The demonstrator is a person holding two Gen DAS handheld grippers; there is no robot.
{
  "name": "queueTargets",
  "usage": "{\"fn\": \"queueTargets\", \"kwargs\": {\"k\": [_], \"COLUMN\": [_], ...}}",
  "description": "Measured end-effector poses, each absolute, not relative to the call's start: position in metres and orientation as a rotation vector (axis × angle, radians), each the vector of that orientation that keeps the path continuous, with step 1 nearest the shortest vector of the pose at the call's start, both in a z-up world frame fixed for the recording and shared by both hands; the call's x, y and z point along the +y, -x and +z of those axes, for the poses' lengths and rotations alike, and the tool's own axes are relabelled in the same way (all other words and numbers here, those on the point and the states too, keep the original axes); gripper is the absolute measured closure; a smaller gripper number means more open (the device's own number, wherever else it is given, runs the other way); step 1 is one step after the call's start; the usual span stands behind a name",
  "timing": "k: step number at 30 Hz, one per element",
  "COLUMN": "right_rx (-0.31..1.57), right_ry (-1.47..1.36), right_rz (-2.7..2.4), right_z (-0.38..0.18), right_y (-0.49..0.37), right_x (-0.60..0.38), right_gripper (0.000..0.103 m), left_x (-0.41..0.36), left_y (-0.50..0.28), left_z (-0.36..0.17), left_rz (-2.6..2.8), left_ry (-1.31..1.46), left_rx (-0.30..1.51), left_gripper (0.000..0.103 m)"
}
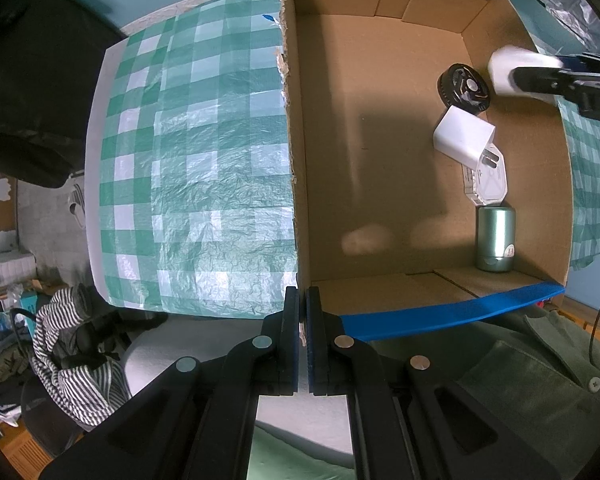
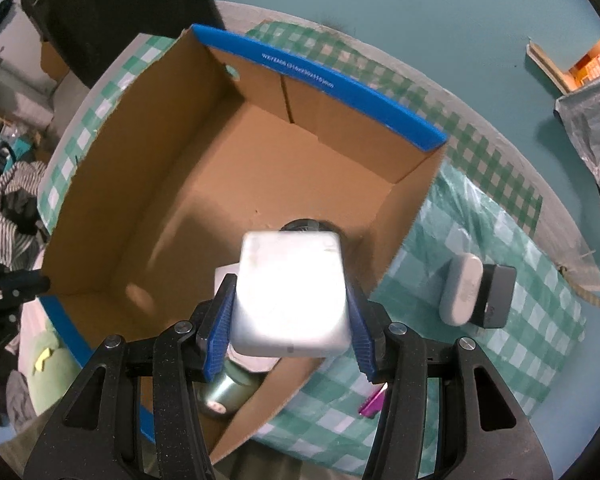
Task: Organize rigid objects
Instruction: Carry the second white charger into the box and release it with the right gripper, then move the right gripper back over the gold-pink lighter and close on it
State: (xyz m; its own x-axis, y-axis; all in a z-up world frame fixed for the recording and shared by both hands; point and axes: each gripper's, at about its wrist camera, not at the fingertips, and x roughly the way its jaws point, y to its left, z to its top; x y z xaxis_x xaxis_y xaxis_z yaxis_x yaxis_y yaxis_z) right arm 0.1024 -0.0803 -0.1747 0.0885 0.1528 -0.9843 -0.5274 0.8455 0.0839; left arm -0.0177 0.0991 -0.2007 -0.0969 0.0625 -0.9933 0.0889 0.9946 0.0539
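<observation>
R gripper jaws pinching white power bank above cardboard box; L gripper jaws pressed on box wall; charger, green cylinder inside

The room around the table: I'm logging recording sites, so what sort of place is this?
Probably a lived-in home room, not a lab: a checked tablecloth covers the table, striped clothes are heaped on a chair, and a slipper lies on the floor.
</observation>
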Motion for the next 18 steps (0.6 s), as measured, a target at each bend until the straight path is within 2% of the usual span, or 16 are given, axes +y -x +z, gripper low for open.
{"fn": "queueTargets", "kwargs": {"k": [3, 4, 5, 18], "right_rx": [1.405, 1.410, 1.408, 1.398], "right_ry": [0.336, 0.336, 0.331, 0.314], "right_rz": [0.513, 0.511, 0.512, 0.492], "right_z": [-0.180, -0.182, -0.182, -0.172], "right_y": [-0.103, -0.103, -0.103, -0.101], "right_x": [-0.078, -0.079, -0.079, -0.087], "right_gripper": [0.051, 0.059, 0.060, 0.060], "left_x": [0.100, 0.100, 0.100, 0.101], "left_y": [0.017, 0.017, 0.017, 0.017], "left_z": [-0.200, -0.200, -0.200, -0.201], "left_rz": [-0.024, -0.024, -0.024, -0.024], "left_ry": [-0.115, -0.115, -0.115, -0.114], "left_rx": [1.668, 1.668, 1.668, 1.667], "left_gripper": [0.100, 0.100, 0.100, 0.100]}}
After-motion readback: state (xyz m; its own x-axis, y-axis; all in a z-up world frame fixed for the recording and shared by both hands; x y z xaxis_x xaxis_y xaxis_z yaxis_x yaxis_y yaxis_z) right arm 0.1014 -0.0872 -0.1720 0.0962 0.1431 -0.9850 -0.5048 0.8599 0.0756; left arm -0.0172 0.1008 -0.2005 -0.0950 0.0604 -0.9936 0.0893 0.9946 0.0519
